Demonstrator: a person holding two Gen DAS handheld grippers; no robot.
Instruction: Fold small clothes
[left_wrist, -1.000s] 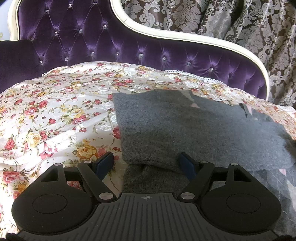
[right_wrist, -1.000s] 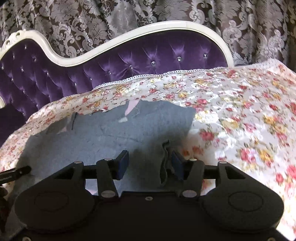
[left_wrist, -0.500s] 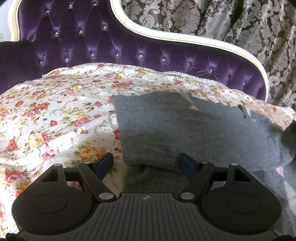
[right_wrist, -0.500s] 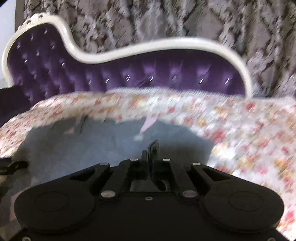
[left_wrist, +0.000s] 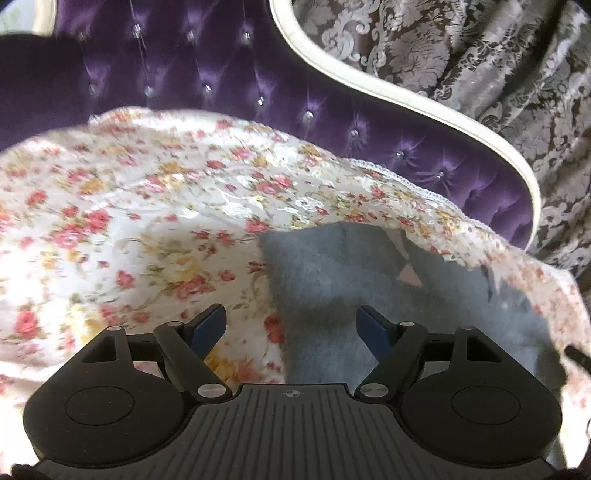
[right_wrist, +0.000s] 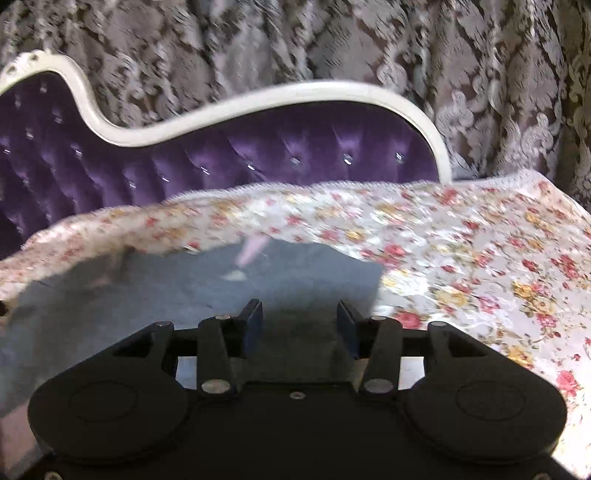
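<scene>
A grey knitted garment (left_wrist: 369, 288) lies flat on the floral sheet (left_wrist: 129, 221), with a small pink patch near its far edge. My left gripper (left_wrist: 291, 326) is open and empty, above the garment's left edge. In the right wrist view the garment (right_wrist: 184, 291) fills the lower left. My right gripper (right_wrist: 300, 325) is open and empty above the garment's right part, which lies in shadow.
A purple tufted headboard (left_wrist: 184, 74) with a white curved frame (right_wrist: 258, 103) stands behind the bed. Patterned grey-brown curtains (right_wrist: 332, 44) hang behind it. The floral sheet (right_wrist: 480, 266) stretches to the right of the garment.
My right gripper was shut on a fold of the grey garment and has let it go and opened. Both grippers have moved, and the garment now lies flatter.
</scene>
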